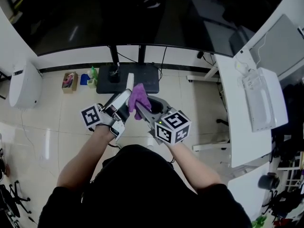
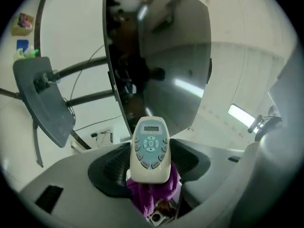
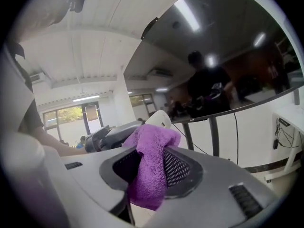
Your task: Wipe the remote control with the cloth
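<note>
A white remote control (image 1: 129, 83) with grey-blue buttons is held in the air, and my left gripper (image 1: 123, 102) is shut on its lower end. In the left gripper view the remote control (image 2: 150, 148) stands upright between the jaws, buttons facing the camera. My right gripper (image 1: 143, 107) is shut on a purple cloth (image 1: 138, 98), which lies against the remote's right side. In the right gripper view the cloth (image 3: 151, 167) bulges out between the jaws and hides most of the remote control (image 3: 159, 118) behind it. A fold of cloth (image 2: 153, 194) shows under the remote.
A large dark screen (image 1: 142, 13) stands ahead on a black base (image 1: 145, 77). A white desk (image 1: 247, 108) runs along the right. A white appliance (image 1: 23, 85) and small items (image 1: 70, 80) sit on the tiled floor at left.
</note>
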A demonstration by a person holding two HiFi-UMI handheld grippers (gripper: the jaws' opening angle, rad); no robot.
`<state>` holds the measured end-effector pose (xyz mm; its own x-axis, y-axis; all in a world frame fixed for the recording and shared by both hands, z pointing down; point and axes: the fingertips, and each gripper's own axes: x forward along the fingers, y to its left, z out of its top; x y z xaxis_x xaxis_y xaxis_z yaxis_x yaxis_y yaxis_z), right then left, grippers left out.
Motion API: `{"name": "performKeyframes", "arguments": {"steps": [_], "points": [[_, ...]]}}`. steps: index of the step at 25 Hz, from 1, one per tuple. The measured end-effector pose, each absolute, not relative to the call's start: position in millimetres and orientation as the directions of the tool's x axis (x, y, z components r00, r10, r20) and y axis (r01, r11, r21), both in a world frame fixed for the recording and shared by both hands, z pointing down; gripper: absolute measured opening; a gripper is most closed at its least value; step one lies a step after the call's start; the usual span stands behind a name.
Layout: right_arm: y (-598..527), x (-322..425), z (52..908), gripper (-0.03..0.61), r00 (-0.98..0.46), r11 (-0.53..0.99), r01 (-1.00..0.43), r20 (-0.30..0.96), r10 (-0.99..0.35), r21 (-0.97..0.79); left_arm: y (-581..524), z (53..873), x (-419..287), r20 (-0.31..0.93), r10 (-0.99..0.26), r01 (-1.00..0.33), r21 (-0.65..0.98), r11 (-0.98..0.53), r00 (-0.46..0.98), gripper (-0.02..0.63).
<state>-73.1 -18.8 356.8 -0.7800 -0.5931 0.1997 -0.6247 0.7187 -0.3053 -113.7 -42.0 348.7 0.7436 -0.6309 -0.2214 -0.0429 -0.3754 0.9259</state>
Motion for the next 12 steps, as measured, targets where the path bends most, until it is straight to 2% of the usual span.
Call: {"name": "performKeyframes", "arguments": {"steps": [7, 12], "points": [[-54, -38, 327, 0.143, -0.714, 0.669, -0.696, 0.15, -0.684, -0.261, -16, 340, -82, -0.275, -0.481, 0.055, 0.905, -0.422, 0.833, 0.253], [-56, -28, 309, 0.143, -0.709, 0.671, -0.697, 0.096, -0.699, -0.253, -22, 338, -86, -0.29, -0.497, 0.066, 0.905, -0.42, 0.818, 0.253]]}}
